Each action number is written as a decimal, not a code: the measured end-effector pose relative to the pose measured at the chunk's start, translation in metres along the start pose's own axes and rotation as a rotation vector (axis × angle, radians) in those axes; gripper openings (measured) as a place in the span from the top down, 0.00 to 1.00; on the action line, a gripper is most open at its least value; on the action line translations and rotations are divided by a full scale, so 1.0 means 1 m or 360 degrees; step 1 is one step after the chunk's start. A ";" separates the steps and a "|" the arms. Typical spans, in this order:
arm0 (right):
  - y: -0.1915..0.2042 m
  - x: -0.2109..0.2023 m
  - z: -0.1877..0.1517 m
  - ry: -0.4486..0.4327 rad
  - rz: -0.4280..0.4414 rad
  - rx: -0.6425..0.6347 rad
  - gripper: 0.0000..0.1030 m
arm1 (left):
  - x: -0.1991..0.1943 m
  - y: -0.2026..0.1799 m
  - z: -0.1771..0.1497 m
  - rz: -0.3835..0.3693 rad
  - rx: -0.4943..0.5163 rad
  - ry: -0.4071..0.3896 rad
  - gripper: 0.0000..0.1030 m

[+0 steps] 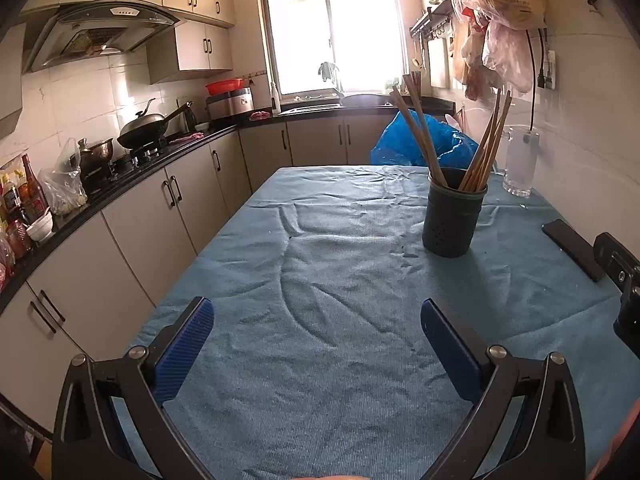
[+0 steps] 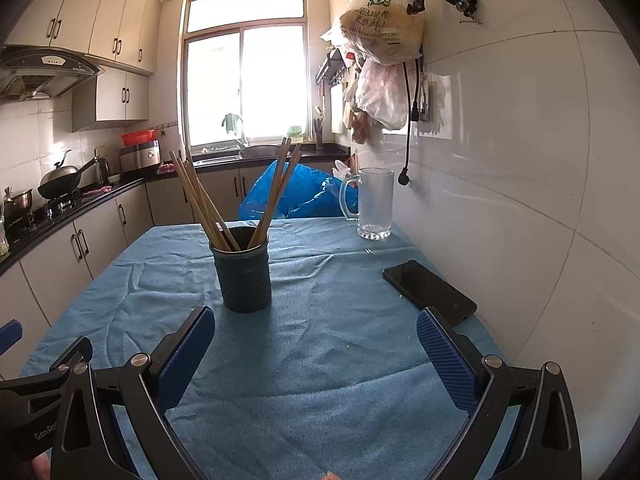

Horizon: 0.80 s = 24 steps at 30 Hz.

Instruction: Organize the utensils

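While both the left gripper and right gripper hover spread and empty, the chopstick holder with its upright, splayed chopsticks stands nearer the right one, just ahead-left.

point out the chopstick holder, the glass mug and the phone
holder [image 2: 245, 280]: right wrist view, front of its dark wall
mug [image 2: 375, 204]: right wrist view, middle of the frosted glass body
phone [image 2: 428, 285]: right wrist view, centre of its black screen
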State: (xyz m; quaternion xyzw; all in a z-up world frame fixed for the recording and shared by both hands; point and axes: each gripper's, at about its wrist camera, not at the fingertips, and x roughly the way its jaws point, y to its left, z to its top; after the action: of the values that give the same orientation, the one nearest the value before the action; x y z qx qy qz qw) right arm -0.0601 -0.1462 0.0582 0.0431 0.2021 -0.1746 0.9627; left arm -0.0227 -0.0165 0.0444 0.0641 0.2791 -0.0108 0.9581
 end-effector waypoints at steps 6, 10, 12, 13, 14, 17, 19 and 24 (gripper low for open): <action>0.000 0.001 -0.002 0.0022 -0.0001 0.0002 0.00 | 0.002 -0.001 -0.001 0.0001 0.0002 0.0015 0.00; -0.001 0.003 -0.002 0.0037 -0.0003 0.0007 0.00 | 0.004 -0.002 -0.001 0.0002 0.0008 0.0019 0.00; -0.001 0.004 -0.003 0.0047 0.0000 0.0008 0.00 | 0.004 -0.002 -0.001 -0.0002 0.0007 0.0024 0.00; 0.000 0.004 -0.003 0.0051 -0.0001 0.0007 0.00 | 0.005 -0.002 -0.002 -0.0003 0.0006 0.0025 0.00; 0.000 0.005 -0.003 0.0053 -0.0003 0.0005 0.00 | 0.005 -0.002 -0.002 -0.0006 0.0003 0.0027 0.00; 0.000 0.006 -0.003 0.0058 -0.0002 0.0003 0.00 | 0.005 -0.002 -0.002 -0.0003 0.0004 0.0026 0.00; -0.001 0.006 -0.003 0.0058 -0.0001 0.0004 0.00 | 0.005 -0.002 -0.002 -0.0006 0.0005 0.0030 0.00; -0.001 0.007 -0.005 0.0064 -0.0001 0.0003 0.00 | 0.005 -0.001 -0.002 -0.0004 0.0003 0.0034 0.00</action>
State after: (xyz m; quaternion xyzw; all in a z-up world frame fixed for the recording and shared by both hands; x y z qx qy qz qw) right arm -0.0563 -0.1482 0.0512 0.0476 0.2213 -0.1742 0.9583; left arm -0.0194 -0.0170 0.0400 0.0647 0.2894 -0.0117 0.9549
